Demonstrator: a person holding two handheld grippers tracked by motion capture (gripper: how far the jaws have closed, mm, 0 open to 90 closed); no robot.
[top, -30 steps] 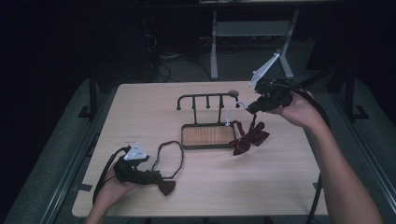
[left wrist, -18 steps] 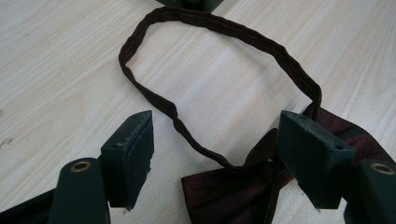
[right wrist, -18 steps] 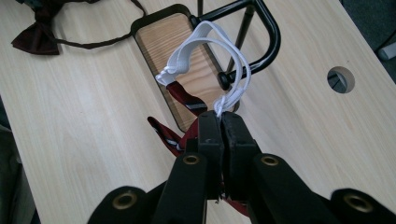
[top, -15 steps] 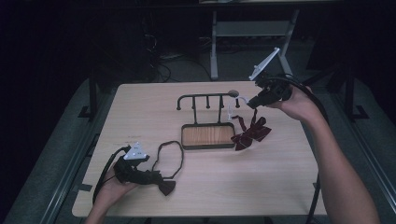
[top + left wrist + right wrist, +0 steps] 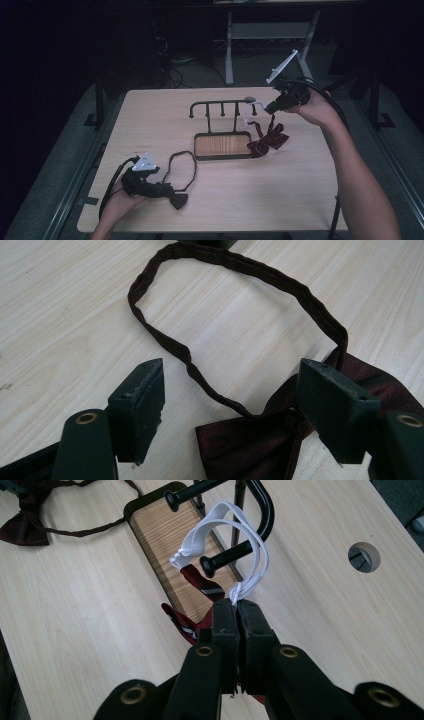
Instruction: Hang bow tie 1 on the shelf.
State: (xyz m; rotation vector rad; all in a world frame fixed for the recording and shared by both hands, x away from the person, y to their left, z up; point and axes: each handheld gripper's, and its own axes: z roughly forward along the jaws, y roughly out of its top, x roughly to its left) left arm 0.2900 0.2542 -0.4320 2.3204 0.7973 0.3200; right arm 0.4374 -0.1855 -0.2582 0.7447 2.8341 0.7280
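Right gripper (image 5: 236, 611) pinches the white strap (image 5: 227, 527) over a rack peg (image 5: 235, 555); left gripper (image 5: 230, 405) (jaws spread) straddles the dark bow tie (image 5: 250, 445) near the table's front-left corner.

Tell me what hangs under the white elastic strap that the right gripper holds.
A dark red striped bow tie hangs under the white elastic strap, resting beside the rack's wooden base. The right gripper covers its middle.

High view overlooks table (image 5: 300, 190), gripper views close, sharing rack (image 5: 222, 107).
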